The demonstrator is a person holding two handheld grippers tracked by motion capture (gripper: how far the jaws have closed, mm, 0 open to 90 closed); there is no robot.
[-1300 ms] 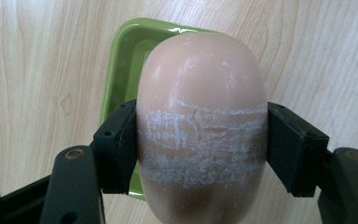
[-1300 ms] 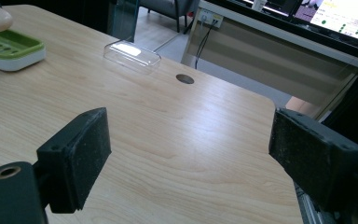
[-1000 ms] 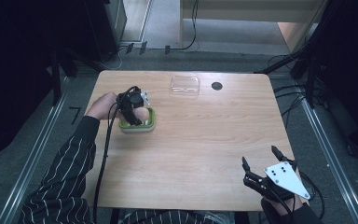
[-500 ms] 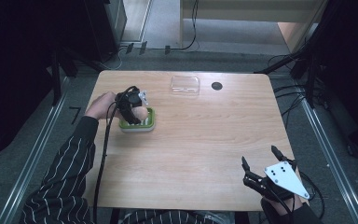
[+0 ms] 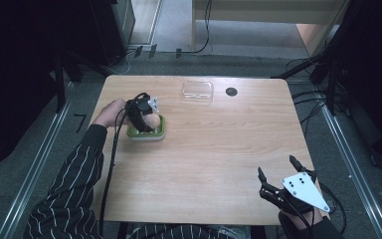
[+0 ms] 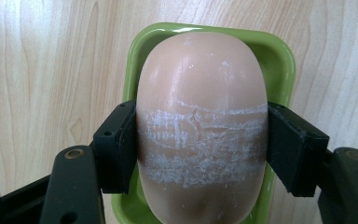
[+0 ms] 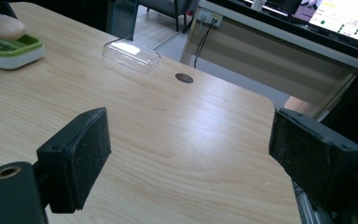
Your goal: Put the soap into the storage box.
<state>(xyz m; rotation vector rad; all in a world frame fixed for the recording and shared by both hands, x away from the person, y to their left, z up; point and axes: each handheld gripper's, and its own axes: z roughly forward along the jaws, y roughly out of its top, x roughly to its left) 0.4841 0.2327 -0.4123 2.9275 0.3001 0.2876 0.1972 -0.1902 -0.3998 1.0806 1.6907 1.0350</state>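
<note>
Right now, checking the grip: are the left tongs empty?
No, the left tongs clamp the soap bar over the green dish.

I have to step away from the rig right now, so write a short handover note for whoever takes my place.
Left gripper: shut on the smooth beige oval soap bar, pads pressing on both its sides, right over the green rectangular plastic soap dish.
Right gripper: open, holding nothing, at the table's near right corner.
Clear plastic lid: lies at the far edge of the light wooden table, beside a dark round hole.
Done: soap gripped at the dish.
Left, probably: free the soap, then deal with the lid.
</note>
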